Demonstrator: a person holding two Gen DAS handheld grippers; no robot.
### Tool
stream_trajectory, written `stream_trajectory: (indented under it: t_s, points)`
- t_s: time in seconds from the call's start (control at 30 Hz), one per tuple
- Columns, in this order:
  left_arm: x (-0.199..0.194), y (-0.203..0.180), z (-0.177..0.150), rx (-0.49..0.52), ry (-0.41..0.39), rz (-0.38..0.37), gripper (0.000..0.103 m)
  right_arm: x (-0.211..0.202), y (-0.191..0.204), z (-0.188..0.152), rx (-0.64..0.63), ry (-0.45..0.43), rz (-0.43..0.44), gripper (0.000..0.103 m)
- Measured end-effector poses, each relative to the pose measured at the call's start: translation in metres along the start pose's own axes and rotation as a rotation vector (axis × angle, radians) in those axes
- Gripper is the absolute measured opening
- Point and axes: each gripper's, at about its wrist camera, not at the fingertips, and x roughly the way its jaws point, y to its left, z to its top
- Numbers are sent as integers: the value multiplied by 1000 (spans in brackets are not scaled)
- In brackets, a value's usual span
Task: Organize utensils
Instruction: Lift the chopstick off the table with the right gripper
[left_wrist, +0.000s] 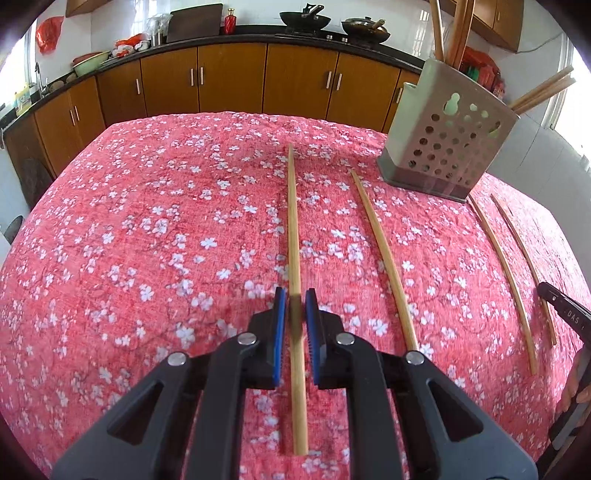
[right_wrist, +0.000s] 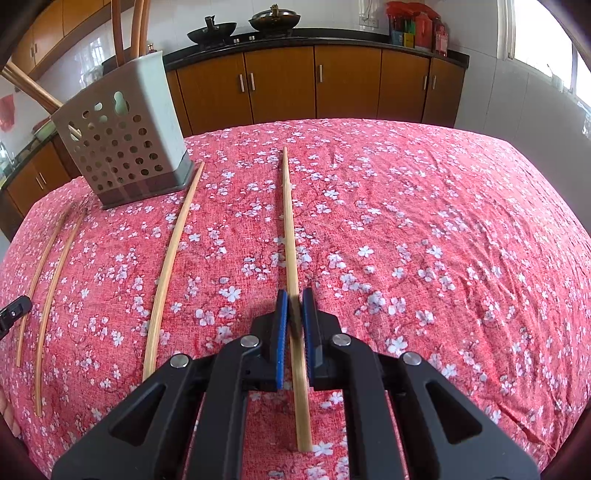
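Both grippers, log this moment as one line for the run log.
left gripper: shut on chopstick | right gripper: shut on another chopstick | holder: upright, some chopsticks in | task: unfinished

two woks (left_wrist: 304, 18) sit above brown cabinets (left_wrist: 229, 77).

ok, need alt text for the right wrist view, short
The right tongs, blue-padded, are shut on a wooden chopstick over a red floral tablecloth. Three more chopsticks lie to the left, in front of a perforated grey utensil holder with chopsticks standing in it. Wooden kitchen cabinets and two woks are behind.
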Motion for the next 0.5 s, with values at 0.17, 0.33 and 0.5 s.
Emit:
stream_trajectory:
  t_s: [0.17, 0.33, 0.5]
  points:
    - [-3, -1, -5, 12, 0, 16, 13, -6, -3, -7, -1, -1, -2, 9]
    - [-4, -3, -6, 17, 1, 24, 13, -10, -6, -10, 1, 0, 2, 9]
    - [-4, -5, -6, 36, 2, 44, 13, -12, -7, -10, 1, 1, 3, 9]
